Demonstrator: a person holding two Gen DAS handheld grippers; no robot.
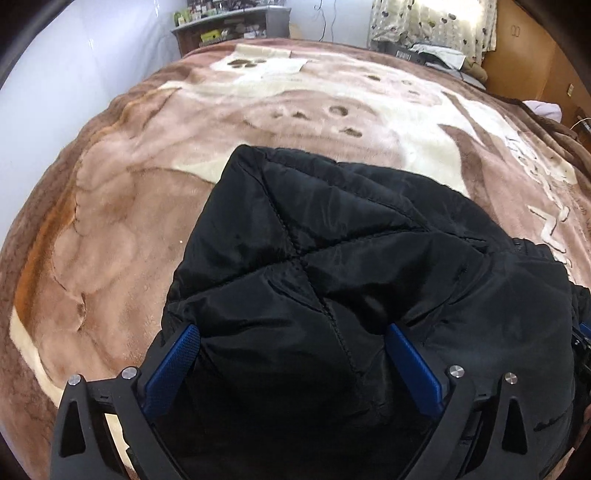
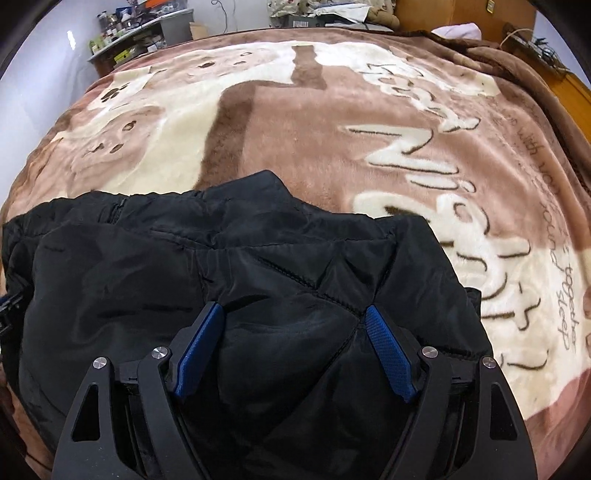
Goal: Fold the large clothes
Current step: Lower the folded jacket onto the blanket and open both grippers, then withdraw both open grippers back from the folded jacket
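A black quilted jacket [image 1: 332,258] lies bunched on the bed's brown and cream blanket [image 1: 129,221]. It also shows in the right wrist view [image 2: 184,266]. My left gripper [image 1: 291,328] is open, its blue pads wide apart over the jacket's near left part. My right gripper [image 2: 293,308] is open too, its blue pads spread over the jacket's near right part. Neither holds cloth. A bit of the right gripper shows at the left view's right edge [image 1: 583,339].
The blanket [image 2: 332,129] covers the whole bed. A cluttered shelf [image 1: 229,26] stands beyond the far edge by the white wall. Curtains [image 1: 436,22] and a wooden headboard [image 1: 524,59] are at the far right.
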